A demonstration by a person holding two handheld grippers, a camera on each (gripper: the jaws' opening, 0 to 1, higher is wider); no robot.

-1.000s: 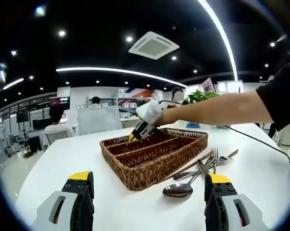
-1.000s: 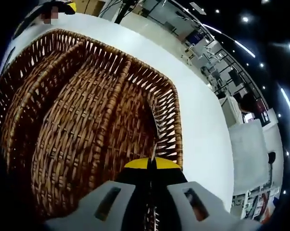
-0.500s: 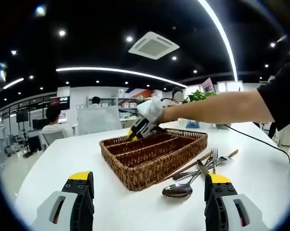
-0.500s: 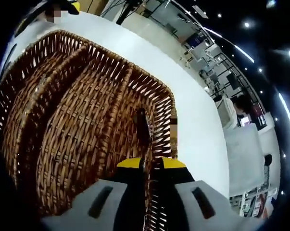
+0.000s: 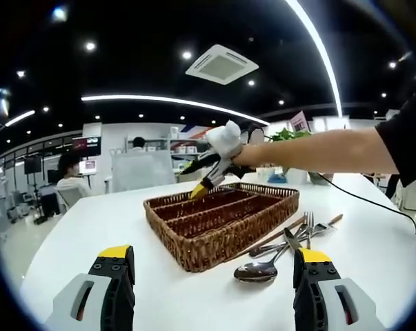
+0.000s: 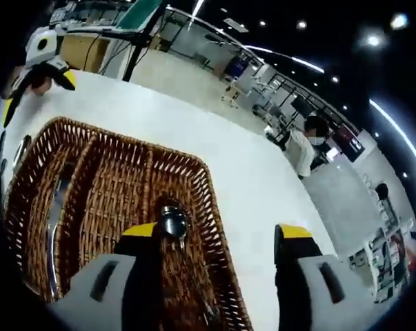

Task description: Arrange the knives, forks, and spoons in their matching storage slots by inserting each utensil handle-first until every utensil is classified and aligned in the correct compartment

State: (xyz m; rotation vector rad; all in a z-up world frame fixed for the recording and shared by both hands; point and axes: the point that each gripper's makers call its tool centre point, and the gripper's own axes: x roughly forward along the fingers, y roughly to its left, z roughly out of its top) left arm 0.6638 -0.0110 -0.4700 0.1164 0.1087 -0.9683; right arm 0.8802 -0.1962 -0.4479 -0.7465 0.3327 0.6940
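1. Right gripper — jaws spread wide apart and holding nothing. It hangs over the far end of the wicker tray, pointing down toward it; in the left gripper view it sits above the tray's rear edge at the end of the person's outstretched arm.

2. A spoon lies in the tray's outermost compartment, directly below and between the right gripper's open jaws. Its bowl faces up toward the camera; the handle runs away under the gripper and is largely hidden, so I cannot confirm how well it is aligned.

3. A second piece of cutlery, long and bright, lies lengthwise in a compartment on the opposite side of the tray. Type not legible.

4. Left gripper — jaws parted and empty, held low over the white table, short of the tray's near corner.

5. Remaining cutlery: a loose pile of spoons and forks on the table, just beside the tray's long side. Handles point away from the viewer and up toward the right; the nearest spoon bowl rests close to the left gripper's right-hand jaw.

6. Judgement — the pile lies much nearer the left gripper than the right, which would have to travel back across the whole tray. The pieces' long axes run roughly parallel to the tray's compartments, so little rotation should be needed before insertion.
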